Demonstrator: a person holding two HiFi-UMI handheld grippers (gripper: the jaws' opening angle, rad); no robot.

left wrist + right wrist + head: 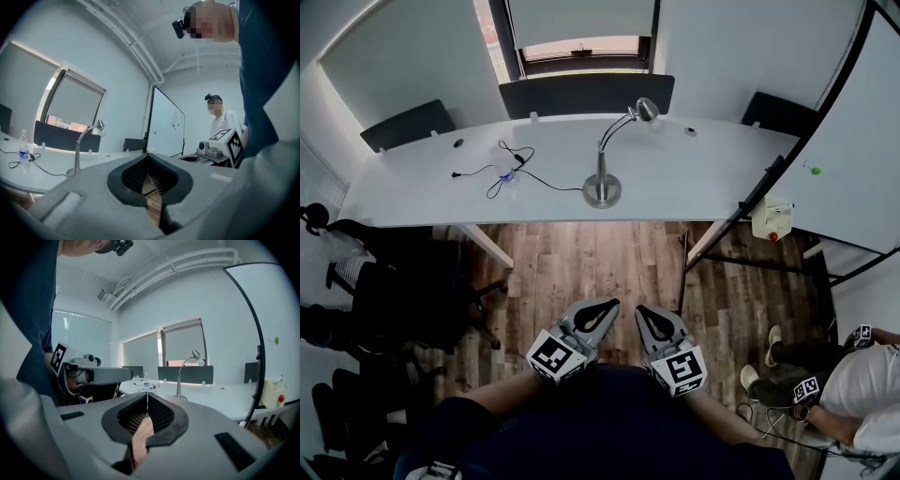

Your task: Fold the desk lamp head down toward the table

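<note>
Both tools were empty, jaws pressed together: my left gripper (602, 309) and right gripper (647, 315) sat low-centre in the head view. The desk lamp (603, 167) stood upright on the table (712, 173) at upper centre, well apart, its lamp head (647, 110) arching rightward, so I judged my right nearer.

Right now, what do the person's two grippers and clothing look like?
Both the left gripper and the right gripper are light grey shells with black, ribbed jaw pads around a teardrop-shaped hollow. Each carries a white cube with black square markers. The person wears a dark blue top.
</note>
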